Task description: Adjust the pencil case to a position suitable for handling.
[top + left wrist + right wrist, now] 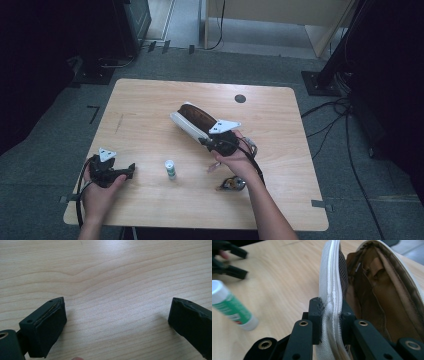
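Now right gripper [331,315] fingers pinching white mesh zipper edge of pouch [372,290]; left gripper [117,322] fingers spread.

Pale matt wood-grain table [150,110]; on it, white mesh-cloth pouch [332,285] with brown fabric lining; nearby, glossy plastic tube [232,307].

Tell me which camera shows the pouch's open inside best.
The right gripper view: the pouch gapes, brown lining and pockets clear, the right tool pinching its white zipper edge. The high view shows it small on the table.
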The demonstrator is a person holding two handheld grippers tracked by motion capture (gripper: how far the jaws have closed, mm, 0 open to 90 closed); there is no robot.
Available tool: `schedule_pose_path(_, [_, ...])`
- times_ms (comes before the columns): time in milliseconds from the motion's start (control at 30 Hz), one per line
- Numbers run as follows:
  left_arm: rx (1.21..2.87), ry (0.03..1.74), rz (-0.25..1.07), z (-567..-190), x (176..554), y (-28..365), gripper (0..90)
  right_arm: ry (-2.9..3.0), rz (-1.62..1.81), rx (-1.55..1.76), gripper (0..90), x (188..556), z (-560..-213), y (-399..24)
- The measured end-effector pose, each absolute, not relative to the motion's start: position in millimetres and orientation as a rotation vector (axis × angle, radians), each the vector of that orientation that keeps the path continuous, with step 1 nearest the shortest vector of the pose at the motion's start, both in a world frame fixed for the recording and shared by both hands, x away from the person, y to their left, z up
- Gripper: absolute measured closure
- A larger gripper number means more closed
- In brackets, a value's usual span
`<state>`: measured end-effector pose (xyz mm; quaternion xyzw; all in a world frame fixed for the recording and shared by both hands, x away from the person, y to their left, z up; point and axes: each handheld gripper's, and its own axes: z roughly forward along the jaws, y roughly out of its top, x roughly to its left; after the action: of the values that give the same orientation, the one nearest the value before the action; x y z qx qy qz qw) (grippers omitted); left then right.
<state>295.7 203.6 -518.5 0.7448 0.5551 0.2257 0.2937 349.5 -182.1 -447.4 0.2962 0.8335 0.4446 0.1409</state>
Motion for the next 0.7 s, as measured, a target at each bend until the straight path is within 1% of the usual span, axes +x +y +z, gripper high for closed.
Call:
schedule_pose_path(333, [1.982, 1.478, 0.601, -518, 296, 204, 1.8, 2.504, 1.361, 0.716, 78.7, 341, -450, -172])
schedule_pose_path(533, [1.981, 1.479, 0.601, -519, 296, 203, 1.8, 2.523, 1.392, 0.724, 78.2, 340, -451, -167])
schedule_pose_path(600, [1.983, 1.478, 0.601, -518, 296, 204, 1.8, 2.525, 1.381, 0.740, 75.9, 341, -452, -168])
schedule_pose_path(633, [1.984, 1.478, 0.601, -518, 296, 204, 1.8, 2.526, 1.381, 0.768, 71.5, 342, -452, -170])
schedule_pose_path(667, [1.982, 1.478, 0.601, -519, 296, 204, 1.8, 2.526, 1.381, 0.768, 71.5, 342, -452, -170])
schedule_pose_path(700, [1.981, 1.479, 0.602, -519, 296, 204, 1.8, 2.515, 1.376, 0.766, 69.4, 342, -452, -171])
